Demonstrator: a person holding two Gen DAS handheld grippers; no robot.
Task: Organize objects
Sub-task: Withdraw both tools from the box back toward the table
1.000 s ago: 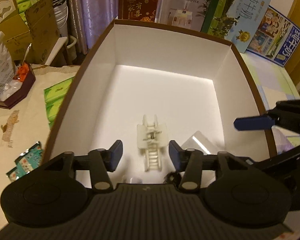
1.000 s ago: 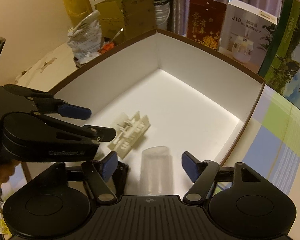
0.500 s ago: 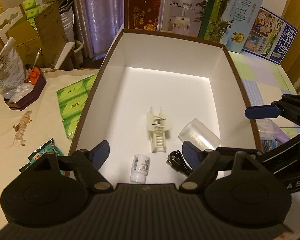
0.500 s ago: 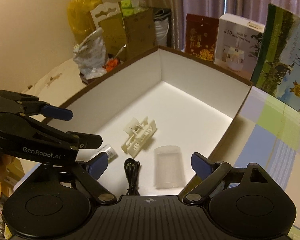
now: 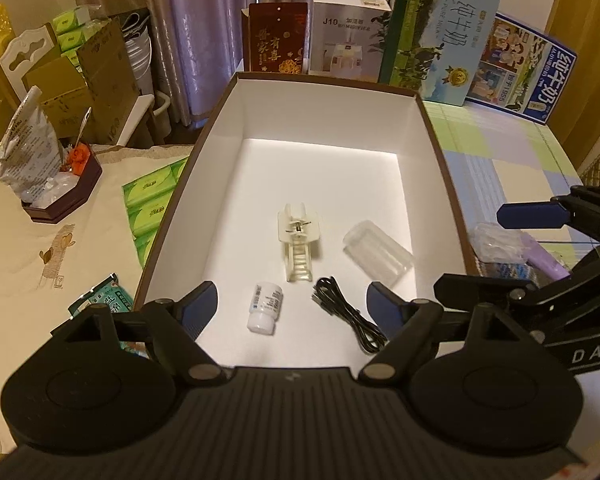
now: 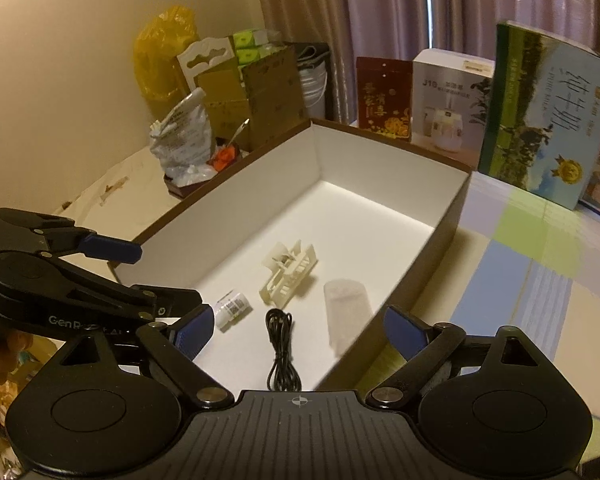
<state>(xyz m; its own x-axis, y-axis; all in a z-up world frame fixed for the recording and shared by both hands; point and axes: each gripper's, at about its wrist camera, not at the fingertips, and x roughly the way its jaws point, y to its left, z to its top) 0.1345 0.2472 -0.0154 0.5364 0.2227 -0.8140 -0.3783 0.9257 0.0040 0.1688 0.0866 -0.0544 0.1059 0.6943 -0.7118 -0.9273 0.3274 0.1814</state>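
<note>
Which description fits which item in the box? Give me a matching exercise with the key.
Items:
1. hair claw clip
2. small white bottle
3. black cable
4. clear plastic cup

Descriptions:
A. coiled, near the front wall of the box
B. translucent, lying on its side by the right wall
C. cream-coloured, near the middle of the floor
D. lying on its side, cap towards the camera, label showing

Pairs: 1-C, 2-D, 3-A, 4-B
</note>
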